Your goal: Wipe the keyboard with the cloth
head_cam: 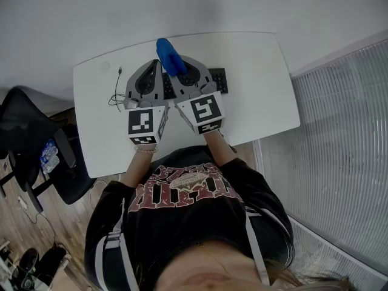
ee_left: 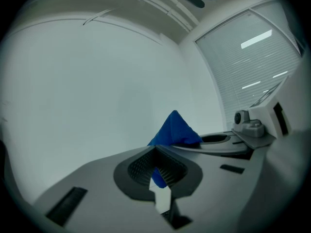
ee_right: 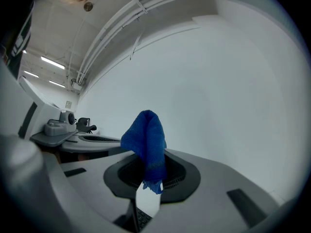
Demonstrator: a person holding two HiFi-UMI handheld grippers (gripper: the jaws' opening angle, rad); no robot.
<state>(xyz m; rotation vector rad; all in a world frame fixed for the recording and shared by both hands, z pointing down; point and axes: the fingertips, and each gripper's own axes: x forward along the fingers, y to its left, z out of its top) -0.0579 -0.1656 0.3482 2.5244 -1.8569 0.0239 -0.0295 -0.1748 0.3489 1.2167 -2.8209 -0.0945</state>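
On the white table [head_cam: 260,102] lies a black keyboard [head_cam: 218,80], mostly hidden under my two grippers. A blue cloth [head_cam: 170,56] sticks up between their tips. In the right gripper view the cloth [ee_right: 146,142] rises out of my right gripper [ee_right: 150,178], which is shut on it, and a few keys [ee_right: 141,220] show below the jaws. In the left gripper view a sliver of the cloth [ee_left: 175,130] sits inside my left gripper [ee_left: 158,176], whose jaws are closed on it. The left gripper [head_cam: 156,66] and right gripper [head_cam: 182,71] hang side by side above the keyboard.
A thin black cable [head_cam: 118,93] lies on the table left of the keyboard. A black office chair [head_cam: 36,144] stands off the table's left edge. Window blinds [head_cam: 345,132] run along the right. A plain wall is behind the table.
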